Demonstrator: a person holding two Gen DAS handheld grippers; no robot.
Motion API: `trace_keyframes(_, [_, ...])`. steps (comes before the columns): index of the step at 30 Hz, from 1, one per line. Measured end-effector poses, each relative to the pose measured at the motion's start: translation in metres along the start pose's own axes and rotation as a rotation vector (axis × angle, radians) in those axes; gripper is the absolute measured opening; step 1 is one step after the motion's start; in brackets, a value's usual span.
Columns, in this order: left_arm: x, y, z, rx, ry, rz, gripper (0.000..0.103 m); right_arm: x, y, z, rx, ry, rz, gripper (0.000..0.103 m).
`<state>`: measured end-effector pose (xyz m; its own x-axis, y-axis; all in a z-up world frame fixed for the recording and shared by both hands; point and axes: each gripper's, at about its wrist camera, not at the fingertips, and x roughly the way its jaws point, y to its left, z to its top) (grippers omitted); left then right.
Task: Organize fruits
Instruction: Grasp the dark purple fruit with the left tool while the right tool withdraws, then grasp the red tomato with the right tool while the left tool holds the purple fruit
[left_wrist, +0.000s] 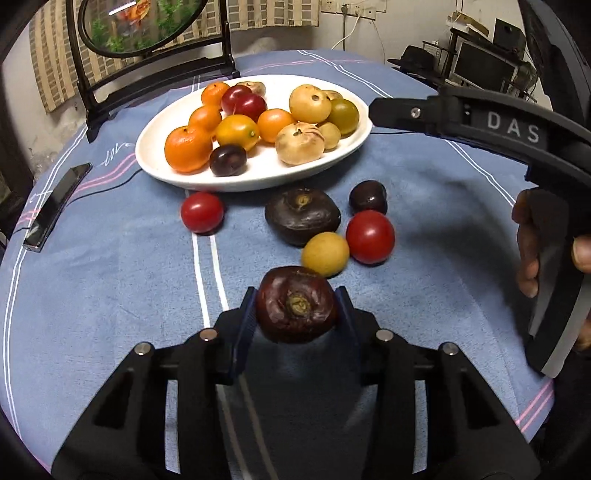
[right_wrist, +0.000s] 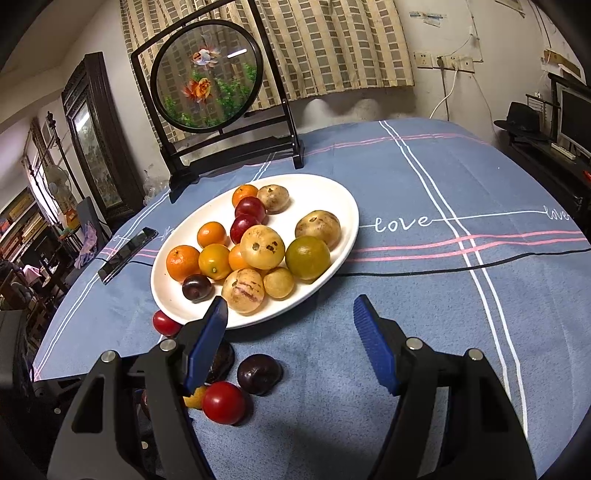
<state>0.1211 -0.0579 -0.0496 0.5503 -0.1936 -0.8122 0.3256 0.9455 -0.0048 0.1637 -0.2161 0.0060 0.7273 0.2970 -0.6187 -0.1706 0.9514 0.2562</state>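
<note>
Left tool (left_wrist: 296, 308): pads pinch a wrinkled dark-maroon round fruit (left_wrist: 296, 303), lower centre of frame, over the blue striped cloth-covered desk (left_wrist: 110, 277). Right tool (right_wrist: 291, 343): spread, empty. White oval ceramic plate (left_wrist: 255, 177) of mixed fruits: upper centre.

Ahead of the tongs, past everything, a round goldfish screen (right_wrist: 205, 75) stands in its black frame. Off left lies a dark phone (left_wrist: 55, 206); a black cable (right_wrist: 461, 267) crosses the blue tablecloth (right_wrist: 424, 314).
</note>
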Motion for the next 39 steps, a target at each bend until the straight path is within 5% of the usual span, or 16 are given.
trace_keyframes(5, [0.001, 0.011, 0.001, -0.059, -0.002, -0.07, 0.043, 0.002, 0.0, -0.002, -0.004, 0.018, 0.001, 0.071])
trace_keyframes(14, [-0.001, 0.012, -0.001, -0.046, -0.006, -0.036, 0.043, 0.007, 0.0, -0.009, -0.019, 0.057, -0.001, 0.071])
trace_keyframes(19, [-0.016, 0.032, -0.001, -0.058, -0.046, -0.007, 0.043, 0.0, -0.004, -0.014, 0.012, 0.097, 0.088, 0.071])
trace_keyframes(29, [-0.005, 0.063, -0.001, -0.122, -0.021, -0.053, 0.043, -0.004, 0.059, -0.053, -0.356, 0.245, -0.037, 0.07])
trace_keyframes(39, [-0.002, 0.063, -0.003, -0.127, -0.008, -0.071, 0.043, 0.024, 0.083, -0.053, -0.449, 0.305, -0.076, 0.038])
